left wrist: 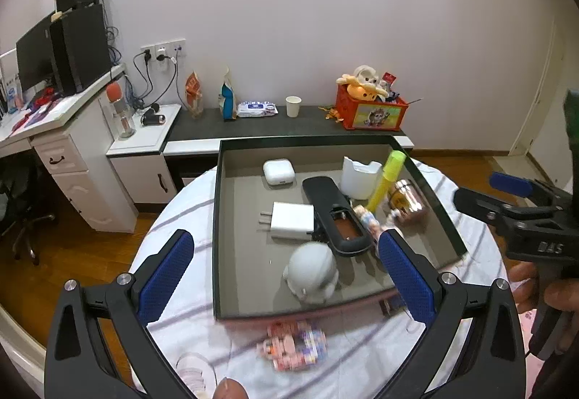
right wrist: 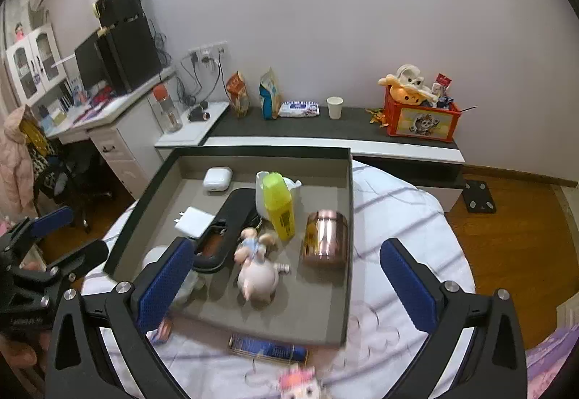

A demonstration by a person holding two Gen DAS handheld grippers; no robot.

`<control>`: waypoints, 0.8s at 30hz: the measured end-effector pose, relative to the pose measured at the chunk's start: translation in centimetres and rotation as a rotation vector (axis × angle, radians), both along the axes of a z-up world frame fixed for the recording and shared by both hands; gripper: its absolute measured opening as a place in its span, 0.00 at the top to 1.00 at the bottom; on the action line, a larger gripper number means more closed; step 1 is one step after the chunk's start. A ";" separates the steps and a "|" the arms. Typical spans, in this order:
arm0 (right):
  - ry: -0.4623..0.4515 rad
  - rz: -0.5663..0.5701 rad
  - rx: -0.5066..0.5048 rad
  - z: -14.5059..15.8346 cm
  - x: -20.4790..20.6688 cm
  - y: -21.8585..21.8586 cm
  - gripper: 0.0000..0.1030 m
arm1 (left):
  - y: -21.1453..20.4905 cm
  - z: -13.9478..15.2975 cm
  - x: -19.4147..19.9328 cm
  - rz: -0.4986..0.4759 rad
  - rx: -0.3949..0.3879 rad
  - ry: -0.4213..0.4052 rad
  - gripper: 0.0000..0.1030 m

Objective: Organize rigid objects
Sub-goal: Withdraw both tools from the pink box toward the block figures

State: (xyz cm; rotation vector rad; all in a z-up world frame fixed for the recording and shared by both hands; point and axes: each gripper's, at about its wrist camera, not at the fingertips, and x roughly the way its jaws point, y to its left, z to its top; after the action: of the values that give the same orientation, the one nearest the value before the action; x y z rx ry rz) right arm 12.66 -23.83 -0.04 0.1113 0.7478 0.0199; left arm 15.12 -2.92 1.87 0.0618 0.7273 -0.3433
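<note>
Both grippers are spread wide open, and nothing is held in either one. The left gripper [left wrist: 286,276] is seen low in its own view, with its blue pads far apart. The right gripper [right wrist: 286,285] is spread just as wide in its own view.

Just past the left gripper, a white round figurine [left wrist: 313,270] is seen lying inside the tray [left wrist: 217,236], close to the tray's near wall. It lies between the two blue pads in the picture but is not touched by them. Just past the right gripper, a small pig figurine [right wrist: 257,274] is seen on its side in the tray, a little left of the middle between the pads.

Things not yet put away are left on the table [left wrist: 362,359], in front of the tray's near wall. A pink blurry toy [left wrist: 293,344] lies nearest the left gripper, below and a little to the right. A dark blue flat box [right wrist: 267,348] lies nearest the right gripper, with its long side running left to right along the tray wall. It would likely have to be gripped across its short side.

Deeper in the tray are a black remote [left wrist: 334,214], a white charger [left wrist: 291,220], a white earbud case [left wrist: 278,172], a yellow tube [left wrist: 387,178] and a shiny copper can [left wrist: 409,200].
</note>
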 end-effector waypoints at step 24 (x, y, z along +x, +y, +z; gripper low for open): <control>0.023 -0.085 0.065 -4.9 -18.8 1.6 0.00 | 2.5 -3.4 -13.6 0.057 -0.013 0.039 0.00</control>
State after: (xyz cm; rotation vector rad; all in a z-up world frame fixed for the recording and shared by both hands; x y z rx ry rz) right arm -6.15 -22.24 -4.94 0.2057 0.7647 -0.0380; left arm 1.48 -0.39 -1.52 0.0223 0.7635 -0.2953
